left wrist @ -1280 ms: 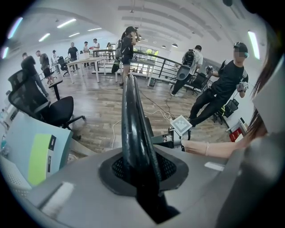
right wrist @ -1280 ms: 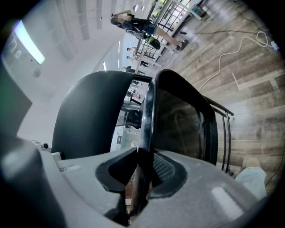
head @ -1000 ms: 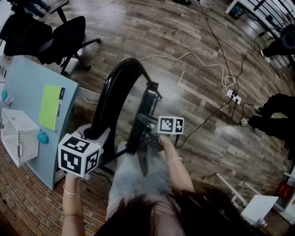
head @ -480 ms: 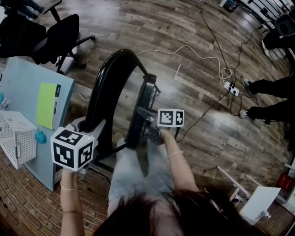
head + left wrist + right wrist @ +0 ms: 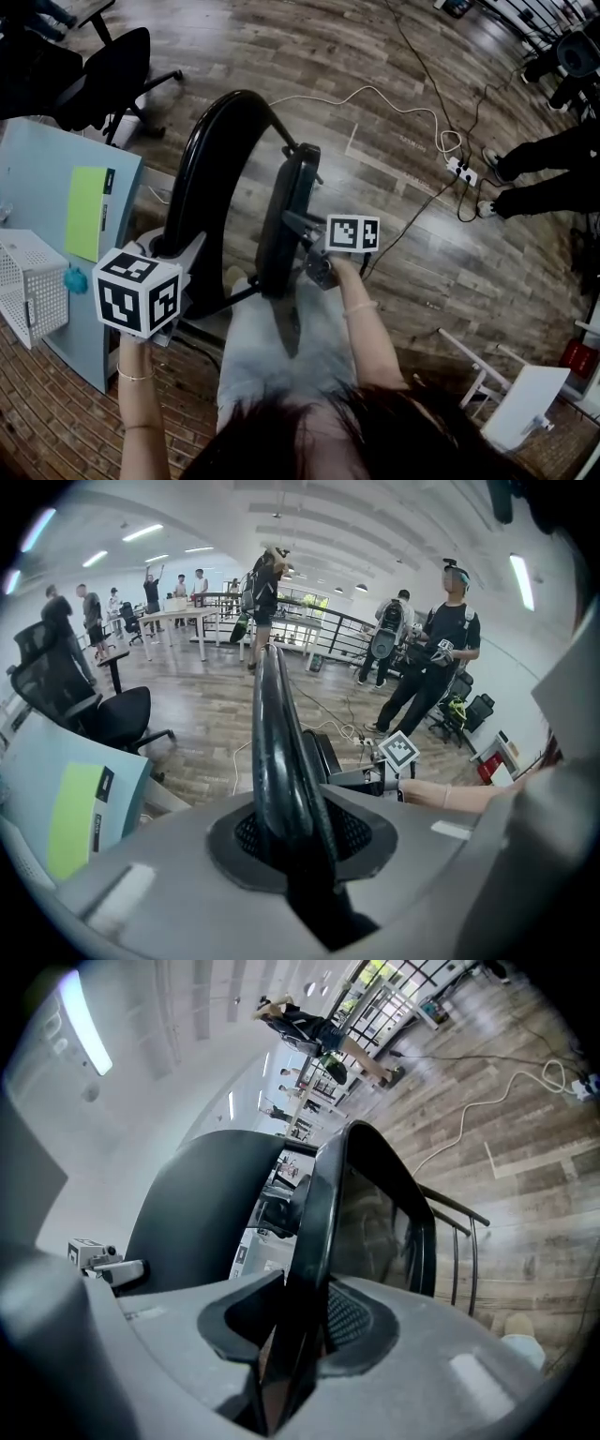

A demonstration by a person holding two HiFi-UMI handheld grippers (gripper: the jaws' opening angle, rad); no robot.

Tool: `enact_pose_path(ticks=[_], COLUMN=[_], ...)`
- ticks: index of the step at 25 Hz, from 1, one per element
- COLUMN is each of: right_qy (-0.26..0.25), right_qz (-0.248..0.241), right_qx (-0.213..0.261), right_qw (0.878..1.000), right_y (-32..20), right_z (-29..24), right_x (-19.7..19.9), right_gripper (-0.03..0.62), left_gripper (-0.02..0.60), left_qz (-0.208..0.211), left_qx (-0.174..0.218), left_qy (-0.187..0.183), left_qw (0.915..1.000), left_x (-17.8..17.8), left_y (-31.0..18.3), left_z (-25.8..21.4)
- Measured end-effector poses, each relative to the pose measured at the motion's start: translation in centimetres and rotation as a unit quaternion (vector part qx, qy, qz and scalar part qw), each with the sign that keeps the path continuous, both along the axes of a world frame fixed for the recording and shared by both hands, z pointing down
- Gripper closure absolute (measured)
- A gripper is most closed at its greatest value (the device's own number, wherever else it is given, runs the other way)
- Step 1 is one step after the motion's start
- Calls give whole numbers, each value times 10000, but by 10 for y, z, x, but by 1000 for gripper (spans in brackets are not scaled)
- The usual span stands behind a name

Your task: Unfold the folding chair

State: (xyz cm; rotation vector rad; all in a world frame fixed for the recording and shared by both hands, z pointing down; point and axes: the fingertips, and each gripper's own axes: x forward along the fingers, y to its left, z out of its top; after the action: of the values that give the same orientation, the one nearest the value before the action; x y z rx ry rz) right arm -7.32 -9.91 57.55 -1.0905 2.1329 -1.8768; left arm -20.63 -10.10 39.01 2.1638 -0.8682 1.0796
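Note:
The black folding chair stands on the floor in front of the person, its arched back frame point(image 5: 208, 159) to the left and its seat panel point(image 5: 286, 211) edge-on to the right. My left gripper point(image 5: 178, 255) is shut on the lower part of the back frame point(image 5: 281, 752), which runs up between its pads point(image 5: 361, 832). At the seat's near edge, my right gripper point(image 5: 302, 232) has its jaws opening. The seat edge point(image 5: 319, 1232) stands between them and lies against the right pad point(image 5: 361, 1321). A slit of daylight shows on its left side.
A light blue table point(image 5: 37, 178) with a green sheet point(image 5: 89, 211) and a white basket point(image 5: 23, 281) stands close on the left. An office chair point(image 5: 103, 66) is behind it. A white cable and power strip point(image 5: 461, 171) lie on the wooden floor, with people's legs point(image 5: 534, 183) at the right.
Both grippers stay at the same places on the chair. The head view has drifted a little, so the chair sits slightly higher and to the left.

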Motion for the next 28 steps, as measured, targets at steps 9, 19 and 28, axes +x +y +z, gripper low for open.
enact_pose_path(ticks=[9, 19, 28], right_qy=[29, 11, 130], right_qz=[-41, -121, -106], right_qx=[32, -112, -290], right_qw=[10000, 9999, 9994], right_y=[7, 21, 32], right_z=[2, 8, 16], right_x=[13, 33, 52], right_gripper=[479, 468, 454], left_gripper=[509, 515, 515], left_qz=[-32, -198, -183], left_qx=[45, 52, 13], left_qy=[65, 138, 181], left_qw=[10000, 9997, 9997], left_x=[0, 2, 5], left_y=[0, 1, 4], left_z=[1, 5, 9])
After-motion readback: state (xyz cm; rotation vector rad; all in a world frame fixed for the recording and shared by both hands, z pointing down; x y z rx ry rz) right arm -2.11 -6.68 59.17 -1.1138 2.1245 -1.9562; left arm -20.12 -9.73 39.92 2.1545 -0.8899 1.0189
